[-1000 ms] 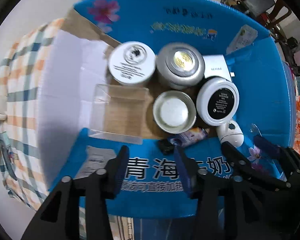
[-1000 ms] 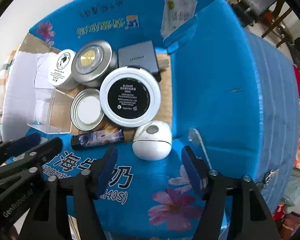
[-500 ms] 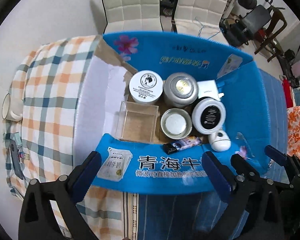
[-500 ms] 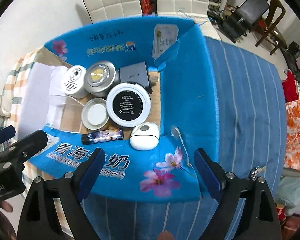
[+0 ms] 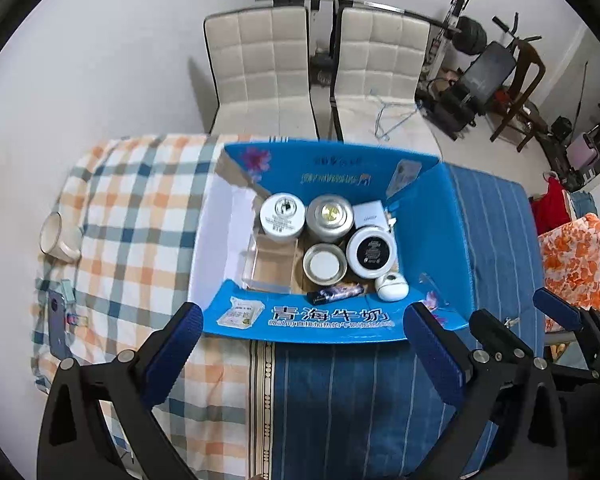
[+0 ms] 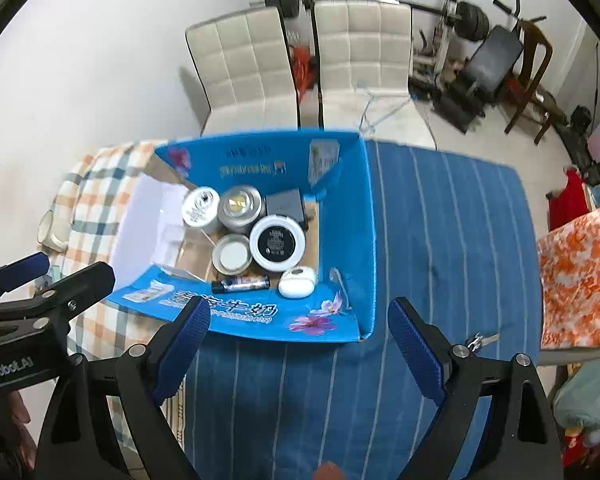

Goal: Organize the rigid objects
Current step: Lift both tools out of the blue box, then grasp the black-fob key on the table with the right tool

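Evidently the packing step looks finished: the blue box (image 5: 332,320) holds the jars, tins and small items. Both the left gripper (image 5: 300,344) and right gripper (image 6: 298,340) hang wide apart, empty, above it. Next likely calls for closing the flaps or stopping.

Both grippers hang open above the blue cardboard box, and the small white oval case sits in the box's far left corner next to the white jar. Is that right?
Not quite. The small white oval case sits at the near right corner of the blue cardboard box, beside the dark tube, as the left wrist view shows. The rest holds: the left gripper and the right gripper are open and empty.
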`<state>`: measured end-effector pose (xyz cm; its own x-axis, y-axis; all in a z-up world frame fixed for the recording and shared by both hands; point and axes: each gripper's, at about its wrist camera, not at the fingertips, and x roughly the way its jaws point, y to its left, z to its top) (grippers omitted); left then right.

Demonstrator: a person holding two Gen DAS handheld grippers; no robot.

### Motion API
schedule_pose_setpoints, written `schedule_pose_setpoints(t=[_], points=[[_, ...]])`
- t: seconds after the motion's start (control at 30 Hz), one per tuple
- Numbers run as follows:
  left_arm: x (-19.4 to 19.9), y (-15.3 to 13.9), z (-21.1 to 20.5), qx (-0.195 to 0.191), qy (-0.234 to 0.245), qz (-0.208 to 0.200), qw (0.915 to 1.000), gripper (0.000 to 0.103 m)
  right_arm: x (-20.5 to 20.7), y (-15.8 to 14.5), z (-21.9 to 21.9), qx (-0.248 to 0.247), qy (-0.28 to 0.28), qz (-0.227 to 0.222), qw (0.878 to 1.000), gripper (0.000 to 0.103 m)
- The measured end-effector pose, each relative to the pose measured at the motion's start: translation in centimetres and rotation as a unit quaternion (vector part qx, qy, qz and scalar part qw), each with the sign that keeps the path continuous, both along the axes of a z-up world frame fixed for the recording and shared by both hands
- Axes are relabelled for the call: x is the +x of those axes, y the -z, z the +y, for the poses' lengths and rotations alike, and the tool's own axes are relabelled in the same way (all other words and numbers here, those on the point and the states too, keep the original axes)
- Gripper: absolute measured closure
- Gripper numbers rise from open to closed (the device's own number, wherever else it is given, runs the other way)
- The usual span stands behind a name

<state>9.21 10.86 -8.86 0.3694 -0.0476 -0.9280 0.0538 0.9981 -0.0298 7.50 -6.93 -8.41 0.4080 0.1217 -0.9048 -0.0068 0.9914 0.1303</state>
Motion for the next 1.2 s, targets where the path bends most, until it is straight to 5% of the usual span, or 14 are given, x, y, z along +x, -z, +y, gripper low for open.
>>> schedule_pose_setpoints(t=[0.2,0.33,0.53,0.73,0.97,1.03,1.1,1.2], points=[[-0.6,-2.3,-0.9,-0.006,0.007,-0.03,0.9995,0.0,-1.5,-2.8,-2.1,0.016,0.016,-0.021,1.0,0.009],[-0.2,-1.9,-1.8,-0.013,0.0,-0.043,0.999,0.0,-1.8,-1.5,-4.9,0.027,0.055,-0.004,0.998,0.008],[1.1,2.2,-5.3,-0.008,0.016,-0.017,0.9997,0.0,-2.4,4.8,-12.3,0.025,0.165,0.064,0.984,0.008],[2.2,7.9,-9.1,-0.021,0.023,0.019,0.9993,0.0,-3.9,13.7,-21.5,0.052,0.286,0.143,0.946,0.008],[3.1,12.6,-12.4,-0.022,0.042,0.056,0.9973,0.0,-4.1,22.4,-26.1,0.097,0.359,0.202,0.906,0.009],[3.1,13.0,-13.0,-0.019,0.048,0.063,0.9967,0.0,-3.7,24.6,-26.5,0.11,0.369,0.218,0.897,0.018],[2.9,13.1,-13.6,-0.012,0.057,0.062,0.9963,0.0,-2.8,24.3,-26.2,0.086,0.368,0.197,0.905,0.026],[2.7,13.0,-13.8,0.0,0.067,0.055,0.9962,0.0,-1.9,23.9,-25.4,0.015,0.354,0.197,0.914,0.06]])
